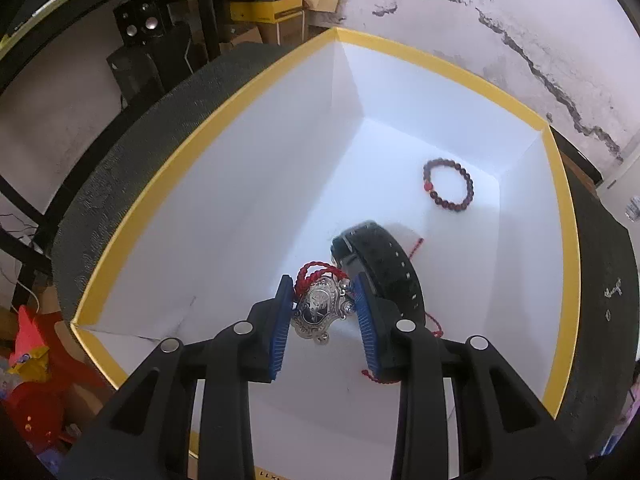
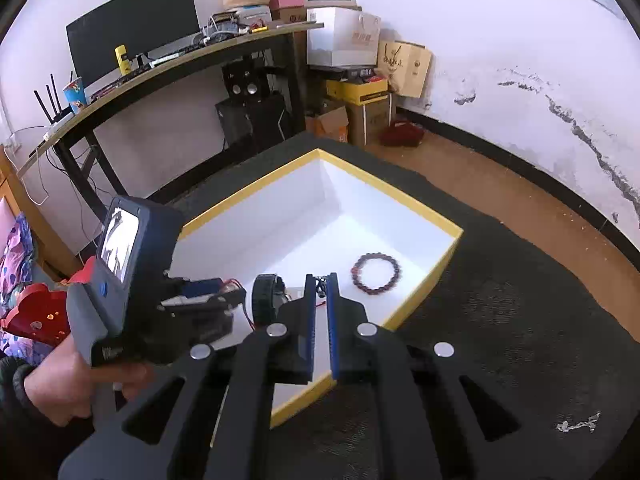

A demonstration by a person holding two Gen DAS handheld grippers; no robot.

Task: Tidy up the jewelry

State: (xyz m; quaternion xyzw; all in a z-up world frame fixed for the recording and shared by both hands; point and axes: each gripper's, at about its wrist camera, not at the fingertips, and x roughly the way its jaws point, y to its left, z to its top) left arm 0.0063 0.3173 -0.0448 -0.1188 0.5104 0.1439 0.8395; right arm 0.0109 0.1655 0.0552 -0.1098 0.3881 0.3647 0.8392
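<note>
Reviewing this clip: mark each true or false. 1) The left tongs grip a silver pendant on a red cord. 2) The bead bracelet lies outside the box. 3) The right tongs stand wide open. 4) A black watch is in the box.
1) True: the left tongs clamp the silver pendant.
2) False: the bead bracelet lies inside the yellow-rimmed box.
3) False: the right tongs are shut on a thin dark thing.
4) True: the black watch is in the box.

Legible text: letters "LLX" printed on yellow box rim, partly cut off; all other markings unreadable.
</note>
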